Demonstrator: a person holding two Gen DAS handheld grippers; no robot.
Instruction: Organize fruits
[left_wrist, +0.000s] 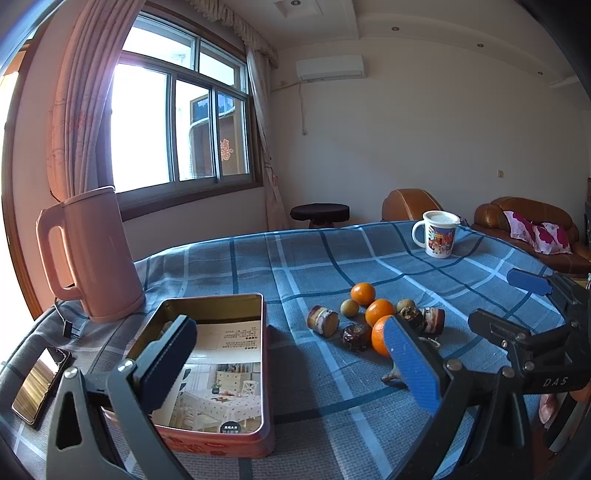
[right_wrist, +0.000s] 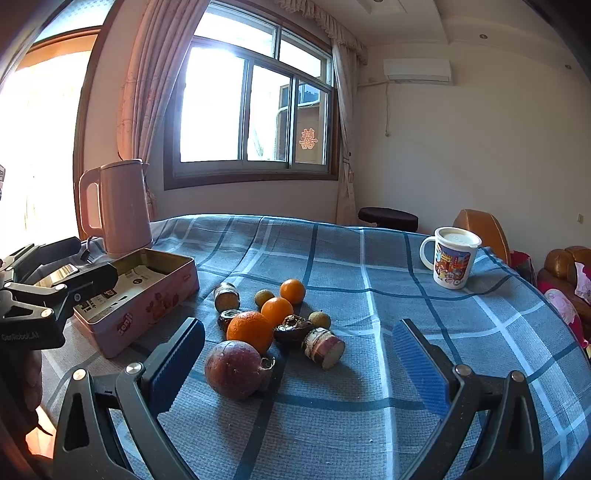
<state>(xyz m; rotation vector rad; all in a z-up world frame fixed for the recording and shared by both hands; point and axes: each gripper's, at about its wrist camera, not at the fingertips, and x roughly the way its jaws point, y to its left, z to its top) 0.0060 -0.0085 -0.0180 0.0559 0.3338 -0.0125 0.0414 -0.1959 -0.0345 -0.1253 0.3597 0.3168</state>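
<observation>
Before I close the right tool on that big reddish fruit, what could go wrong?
1. The large reddish-brown round fruit lies beside the biggest orange, apparently touching it; the open right tool may nudge it, and round fruit could roll on the blue plaid tablecloth.
2. The open left tool hovers over the pink rectangular tin box, so carrying fruit there might cause a collision.

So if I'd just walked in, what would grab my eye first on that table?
Probably the heap of fruit in the middle of the blue checked tablecloth: three bright oranges among darker pieces, with a round reddish-brown fruit nearest. Left of it sits an open pink rectangular tin, and behind that a tall pink plastic kettle. Both pairs of blue-padded tongs, right and left, are open and hold nothing.
</observation>
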